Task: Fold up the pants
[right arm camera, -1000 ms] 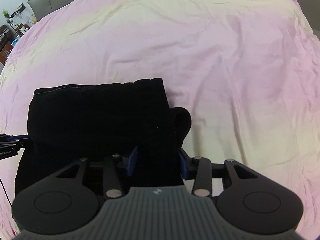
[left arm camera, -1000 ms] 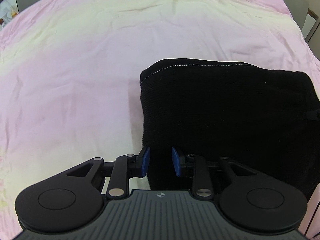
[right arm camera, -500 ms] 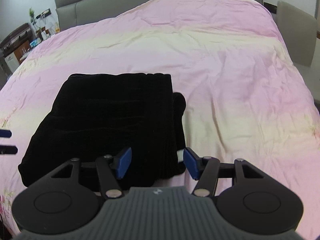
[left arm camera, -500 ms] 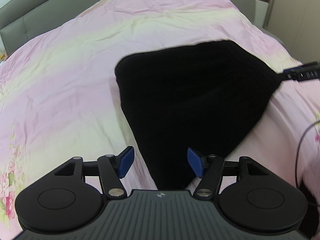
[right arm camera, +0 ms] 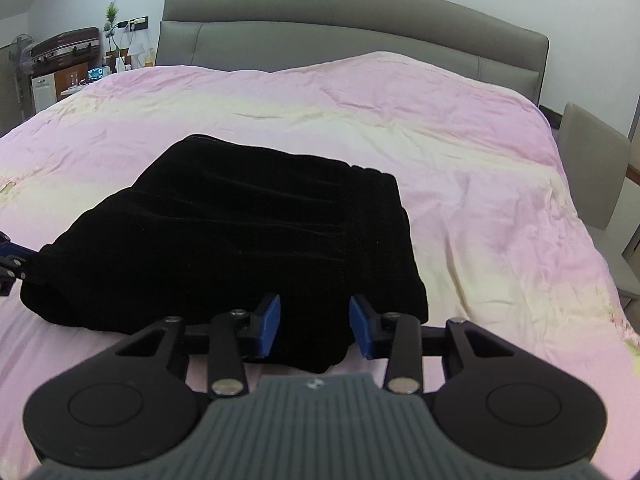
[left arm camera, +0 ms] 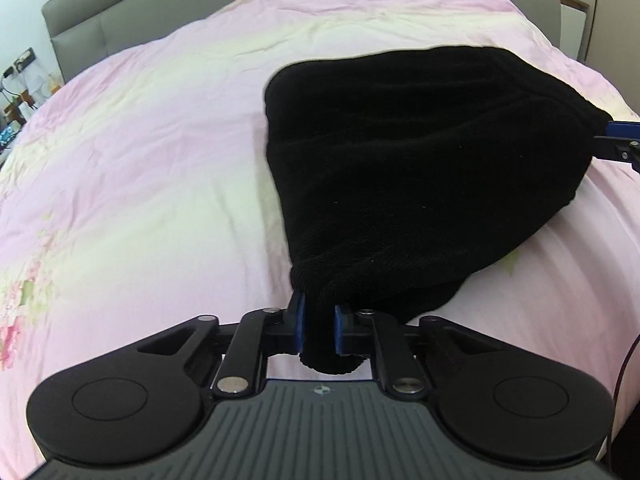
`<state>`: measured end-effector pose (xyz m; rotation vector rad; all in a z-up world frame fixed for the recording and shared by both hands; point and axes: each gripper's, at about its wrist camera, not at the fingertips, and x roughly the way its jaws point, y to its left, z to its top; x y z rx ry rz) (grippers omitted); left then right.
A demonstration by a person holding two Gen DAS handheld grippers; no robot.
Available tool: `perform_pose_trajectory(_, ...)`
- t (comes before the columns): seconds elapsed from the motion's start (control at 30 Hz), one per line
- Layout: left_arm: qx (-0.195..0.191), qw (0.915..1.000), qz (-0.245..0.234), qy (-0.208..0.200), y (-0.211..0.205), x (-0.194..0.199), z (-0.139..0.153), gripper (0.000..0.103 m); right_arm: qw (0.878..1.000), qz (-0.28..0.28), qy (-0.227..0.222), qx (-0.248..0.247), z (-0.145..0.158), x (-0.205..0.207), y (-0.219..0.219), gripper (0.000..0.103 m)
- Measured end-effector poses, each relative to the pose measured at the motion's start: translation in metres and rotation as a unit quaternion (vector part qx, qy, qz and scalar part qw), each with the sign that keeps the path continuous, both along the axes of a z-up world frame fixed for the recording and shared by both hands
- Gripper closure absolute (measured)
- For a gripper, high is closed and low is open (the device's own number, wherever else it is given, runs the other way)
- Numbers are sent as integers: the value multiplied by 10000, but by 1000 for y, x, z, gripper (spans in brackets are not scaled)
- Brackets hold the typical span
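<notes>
The black folded pants (left arm camera: pixel 420 168) lie on the pink bedspread (left arm camera: pixel 140 160). My left gripper (left arm camera: pixel 320 322) is shut on their near corner, and a bunched roll of black fabric sticks out behind its blue pads. At the right edge of the left wrist view my right gripper (left arm camera: pixel 618 140) meets the pants' far corner. In the right wrist view the pants (right arm camera: pixel 240 232) run from the left gripper (right arm camera: pixel 10 266) at the left edge to my right gripper (right arm camera: pixel 314 330). Its jaws are closing, and the thick folded edge fills the gap between the pads.
A grey padded headboard (right arm camera: pixel 340 28) stands at the far end of the bed. A beige chair (right arm camera: pixel 592 176) is beside the bed's right edge. A bedside shelf with a suitcase (right arm camera: pixel 66 50) and small items stands at the far left.
Half a second ago both grippers stood wide open around the pants' edge; now both have closed on it. Both views have pulled back and tipped up, bringing the headboard into view.
</notes>
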<state>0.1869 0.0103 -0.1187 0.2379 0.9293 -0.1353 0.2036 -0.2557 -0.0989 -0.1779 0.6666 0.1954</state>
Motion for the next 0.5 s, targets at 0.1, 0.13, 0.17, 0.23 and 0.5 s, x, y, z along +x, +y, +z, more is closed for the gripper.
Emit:
perform_pose_trajectory(0.1,-37,9999,108,27,15,3,3,89,9996,128,-183,-153,6,2,3,68)
perform_pose_trajectory(0.13,-92,9997,190,97,20,4,1,89,9995,139,-179,-233,7,7,3,70)
perform_pose_trajectory(0.17,-123,9994,263,166,24,7,-4,89,9994,84,-142,-296,6,12,3,69)
perform_pose_trajectory(0.23,-81,9992,285,258,26,10,-15,89,9998,-8,45,-205,0,22,-1,69)
perform_pose_trajectory(0.5,224,9979,225,561,12,11,-49,89,9961,-222,846,-85,-46,44,-10,69)
